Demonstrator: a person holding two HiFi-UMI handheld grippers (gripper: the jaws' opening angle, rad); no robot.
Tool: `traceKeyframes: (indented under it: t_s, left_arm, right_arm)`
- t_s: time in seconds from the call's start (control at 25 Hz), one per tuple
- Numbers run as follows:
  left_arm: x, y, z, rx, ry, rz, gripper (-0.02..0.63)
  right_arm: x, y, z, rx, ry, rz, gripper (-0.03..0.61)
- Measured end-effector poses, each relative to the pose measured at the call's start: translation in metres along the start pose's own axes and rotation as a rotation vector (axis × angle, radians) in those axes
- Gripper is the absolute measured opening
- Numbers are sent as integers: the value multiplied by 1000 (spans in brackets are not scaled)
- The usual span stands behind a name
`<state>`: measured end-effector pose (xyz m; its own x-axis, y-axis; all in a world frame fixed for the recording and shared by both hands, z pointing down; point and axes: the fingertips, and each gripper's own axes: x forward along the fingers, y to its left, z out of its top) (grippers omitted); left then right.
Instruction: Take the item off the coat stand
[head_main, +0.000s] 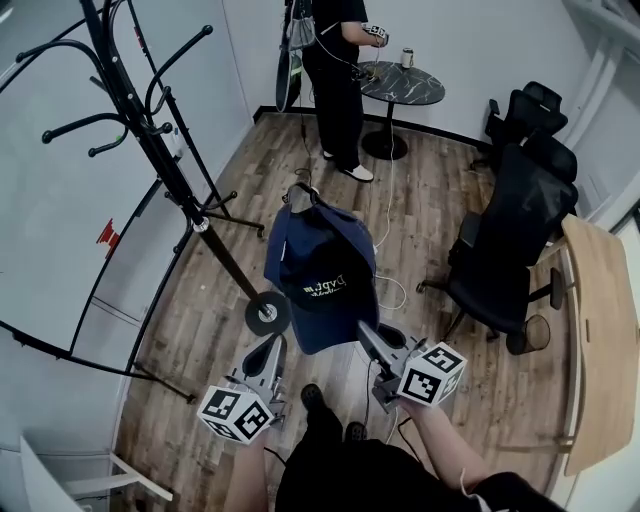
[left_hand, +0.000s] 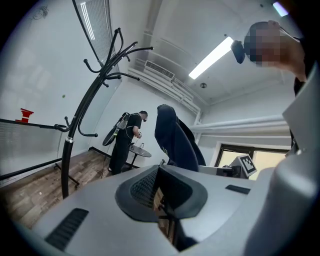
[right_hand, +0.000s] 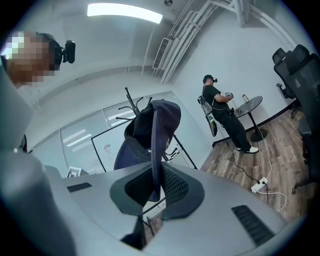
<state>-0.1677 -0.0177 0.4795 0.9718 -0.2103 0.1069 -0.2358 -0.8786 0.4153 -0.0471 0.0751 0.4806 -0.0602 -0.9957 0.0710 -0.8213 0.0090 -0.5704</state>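
Beside one coat stand (head_main: 150, 135) | right tongs (head_main: 366, 332) clamp one cap (head_main: 322, 270) | left tongs (head_main: 271, 347) narrow, empty

Small white-walled office with a wood-plank floor

White walls (head_main: 60, 200) enclose the plank floor (head_main: 430, 230). A person (head_main: 335, 70) stands beside a round dark table (head_main: 405, 85). Black office chairs (head_main: 515, 240) sit next to a wooden desktop (head_main: 600, 330). A ceiling strip light (left_hand: 212, 57) glows, with a window (left_hand: 272, 159) lower on the wall.
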Motion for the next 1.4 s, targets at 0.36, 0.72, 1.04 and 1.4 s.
traceKeyframes:
  t_s: [0.36,0.72,1.04,1.4]
  left_arm:
    - [36,65,75,62,-86,-17,15]
    - [61,103,72,33,-66,-29,14]
    - [73,125,83,58,-61,34,14]
    - [110,156,134,70,-170,236,14]
  right_arm:
    - [68,3,48,-41,-55,35,43]
    - [107,-1,62,-58,-60,55,43]
    - [145,-15,109,-61,-84,139,44]
    - [206,-35,176,-94,-42,337,43]
